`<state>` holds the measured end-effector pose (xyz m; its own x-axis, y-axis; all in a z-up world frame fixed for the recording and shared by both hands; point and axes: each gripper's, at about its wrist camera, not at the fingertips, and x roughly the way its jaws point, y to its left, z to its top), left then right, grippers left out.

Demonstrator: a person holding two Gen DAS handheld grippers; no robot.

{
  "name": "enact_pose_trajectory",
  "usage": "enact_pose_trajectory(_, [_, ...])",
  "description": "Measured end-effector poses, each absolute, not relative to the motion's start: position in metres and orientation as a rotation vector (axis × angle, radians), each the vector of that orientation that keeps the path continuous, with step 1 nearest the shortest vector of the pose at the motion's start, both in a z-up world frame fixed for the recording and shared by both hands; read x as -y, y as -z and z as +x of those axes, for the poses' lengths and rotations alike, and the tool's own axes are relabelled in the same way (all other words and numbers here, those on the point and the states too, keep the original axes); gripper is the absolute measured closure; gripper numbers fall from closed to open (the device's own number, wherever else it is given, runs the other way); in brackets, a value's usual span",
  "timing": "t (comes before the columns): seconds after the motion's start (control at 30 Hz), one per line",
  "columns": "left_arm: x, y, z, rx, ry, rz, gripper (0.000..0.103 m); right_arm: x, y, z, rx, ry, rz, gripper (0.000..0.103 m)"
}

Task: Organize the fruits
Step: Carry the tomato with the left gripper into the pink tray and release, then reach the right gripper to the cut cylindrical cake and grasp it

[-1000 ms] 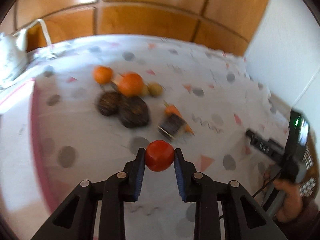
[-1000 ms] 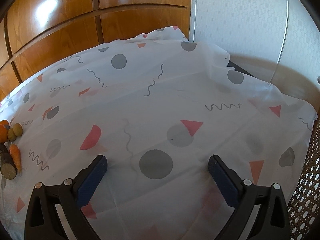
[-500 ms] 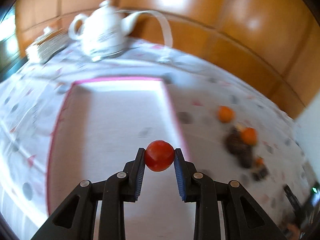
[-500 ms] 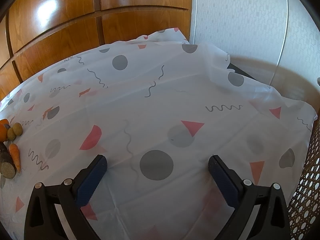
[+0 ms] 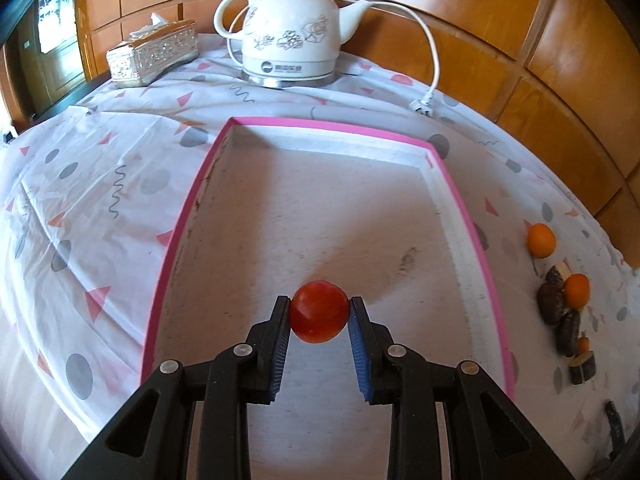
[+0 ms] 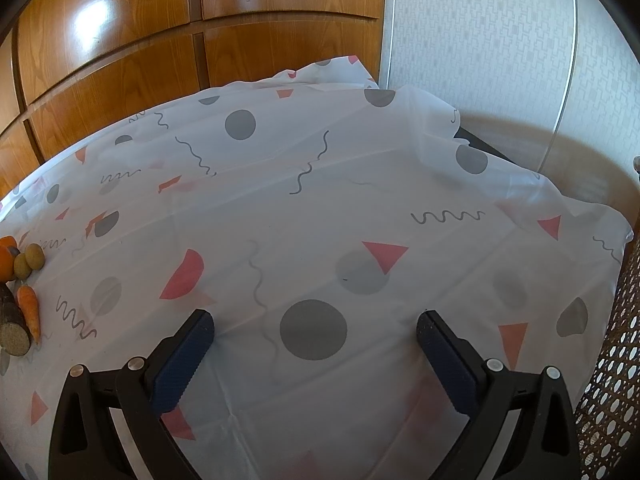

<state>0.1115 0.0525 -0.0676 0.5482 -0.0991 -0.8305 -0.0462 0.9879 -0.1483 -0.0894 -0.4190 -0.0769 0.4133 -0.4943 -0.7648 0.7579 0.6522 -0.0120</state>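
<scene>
Barely begun, by the look of it. Left gripper (image 5: 319,316) pinching a red fruit (image 5: 319,311) between its blue pads, hanging over the near part of the tray (image 5: 172,240). Tray floor bare: pale, scuffed, pink-rimmed, nothing set in it yet. First placement likely in hand, fruit not yet released.

Left to sort, off to the tray's right on the cloth (image 5: 100,184): two oranges (image 5: 541,241), dark brown lumps (image 5: 552,302) among them, a small carrot (image 5: 583,344) and a cut dark piece nearest the edge. Well apart from the tray, all of it. Same cluster showing at the left edge of the right wrist view: carrot (image 6: 30,307) beside a cut dark root (image 6: 12,322), two small yellowish round things (image 6: 29,261), part of an orange. Which of these count as fruit, hard to say; carrot and root probably not.

Right gripper (image 6: 316,338) idle over bare cloth, jaws spread wide, nothing between them.

Writing: a round logo and a short line of characters on the base band of the white kettle (image 5: 290,24) behind the tray, too small to read. Floral print on its body, no words. Tissue box (image 5: 154,52) beside it patterned, no legible label. Nothing else lettered.
</scene>
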Motion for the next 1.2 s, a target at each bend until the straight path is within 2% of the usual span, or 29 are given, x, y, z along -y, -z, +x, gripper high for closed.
enact_pose_trajectory(0.3, [-0.058,0.066,0.103,-0.974,0.02,-0.163,0.068,0.419,0.077,-0.089,-0.821,0.809,0.363,0.0])
enact_pose_trajectory(0.37, [-0.057,0.061,0.098,-0.953,0.021,-0.155,0.064,0.419,0.077,-0.089,-0.822,0.809,0.363,0.0])
enact_pose_trajectory(0.43, [-0.058,0.055,0.09,-0.924,0.02,-0.152,0.05,0.419,0.077,-0.089,-0.824,0.808,0.362,0.0])
enact_pose_trajectory(0.5, [-0.059,0.051,0.084,-0.903,0.019,-0.151,0.045,0.42,0.077,-0.09,-0.83,0.807,0.362,0.0])
enact_pose_trajectory(0.67, [-0.068,0.042,0.073,-0.881,0.013,-0.164,0.042,0.421,0.074,-0.09,-0.859,0.793,0.37,0.001])
enact_pose_trajectory(0.77, [-0.075,0.038,0.064,-0.866,0.006,-0.177,0.04,0.417,0.069,-0.087,-0.877,0.758,0.364,0.017])
enact_pose_trajectory(0.9, [-0.083,0.034,0.054,-0.855,0.001,-0.18,0.038,0.392,0.055,-0.077,-0.855,0.602,0.339,0.028])
enact_pose_trajectory(1.1, [-0.089,0.031,0.042,-0.855,0.0,-0.199,0.038,0.334,0.037,-0.047,-0.835,0.312,0.26,0.038])
enact_pose_trajectory(1.2, [-0.093,0.03,0.038,-0.854,-0.003,-0.206,0.038,0.301,0.032,-0.028,-0.841,0.188,0.194,0.038])
